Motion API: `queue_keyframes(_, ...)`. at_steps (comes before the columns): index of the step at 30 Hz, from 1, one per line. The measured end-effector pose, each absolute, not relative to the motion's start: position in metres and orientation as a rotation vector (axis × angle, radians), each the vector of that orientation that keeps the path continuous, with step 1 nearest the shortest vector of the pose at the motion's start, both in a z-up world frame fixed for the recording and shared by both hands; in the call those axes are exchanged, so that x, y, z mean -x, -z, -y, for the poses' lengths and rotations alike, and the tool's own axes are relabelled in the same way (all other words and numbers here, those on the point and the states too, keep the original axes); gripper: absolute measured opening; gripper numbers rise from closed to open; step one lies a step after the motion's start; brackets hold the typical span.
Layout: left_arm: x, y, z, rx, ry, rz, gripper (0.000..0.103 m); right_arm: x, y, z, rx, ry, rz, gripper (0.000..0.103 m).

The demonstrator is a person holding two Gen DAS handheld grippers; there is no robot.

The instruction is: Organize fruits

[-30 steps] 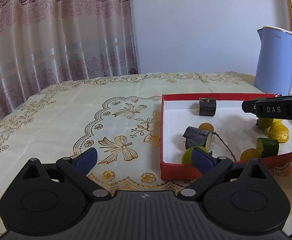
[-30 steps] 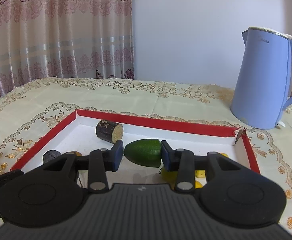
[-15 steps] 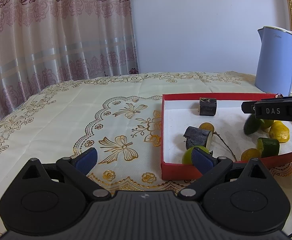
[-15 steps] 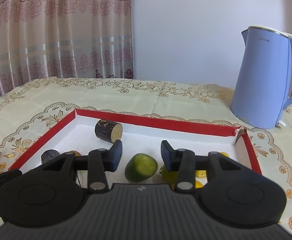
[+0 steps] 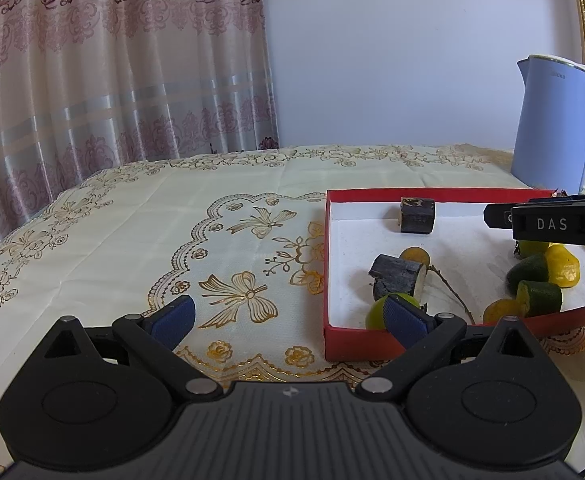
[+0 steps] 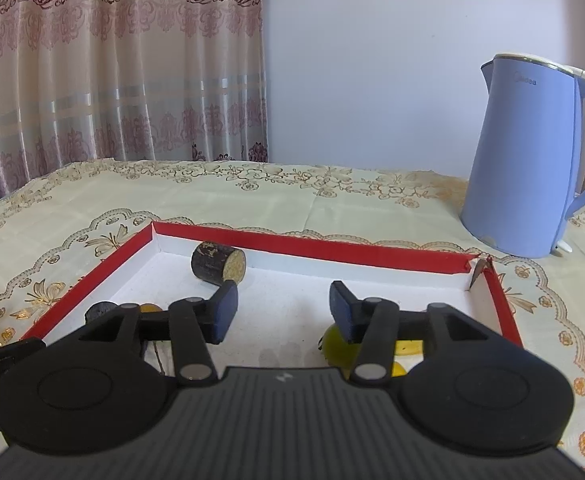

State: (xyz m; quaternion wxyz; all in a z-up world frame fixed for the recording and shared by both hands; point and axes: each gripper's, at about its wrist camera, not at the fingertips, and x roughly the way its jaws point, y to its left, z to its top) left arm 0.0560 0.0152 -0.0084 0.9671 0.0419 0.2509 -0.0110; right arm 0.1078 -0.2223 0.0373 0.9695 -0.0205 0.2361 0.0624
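A red box with a white floor (image 5: 326,264) holds the fruit. My right gripper (image 6: 283,310) hovers over its right half; its jaws are opening and nothing is between them. A green fruit half (image 5: 528,268) lies below it, beside a yellow fruit (image 5: 563,266), another green piece (image 5: 540,298) and an orange fruit (image 5: 498,310). Two dark cane pieces (image 5: 417,215) (image 5: 397,276) and a lime (image 5: 375,316) lie on the box's left side. My left gripper (image 5: 288,316) is open and holds nothing, its right pad over the box's near left corner.
A light blue kettle (image 6: 528,160) stands on the patterned tablecloth (image 5: 232,220) behind the box's far right corner. A thin twig (image 5: 450,290) lies on the box floor. A curtain hangs behind the table on the left.
The right gripper's jaws let go of the green fruit half and spread wider. The piece dropped into the box and rolled next to the yellow fruit. The left gripper has not moved.
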Motion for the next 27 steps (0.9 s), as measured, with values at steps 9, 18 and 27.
queue_keyframes(9, -0.056, 0.008, -0.017, -0.079, 0.012, -0.508, 0.101, -0.089, -0.047, 0.222, 0.070, -0.135, -0.444, 0.065)
queue_keyframes(18, -0.056, 0.007, -0.016, -0.067, 0.002, -0.505, 0.101, -0.031, -0.065, 0.231, 0.119, -0.155, -0.377, 0.103)
queue_keyframes(27, -0.053, 0.007, -0.008, -0.108, -0.002, -0.487, 0.101, 0.024, -0.048, 0.246, 0.075, -0.103, -0.438, 0.103)
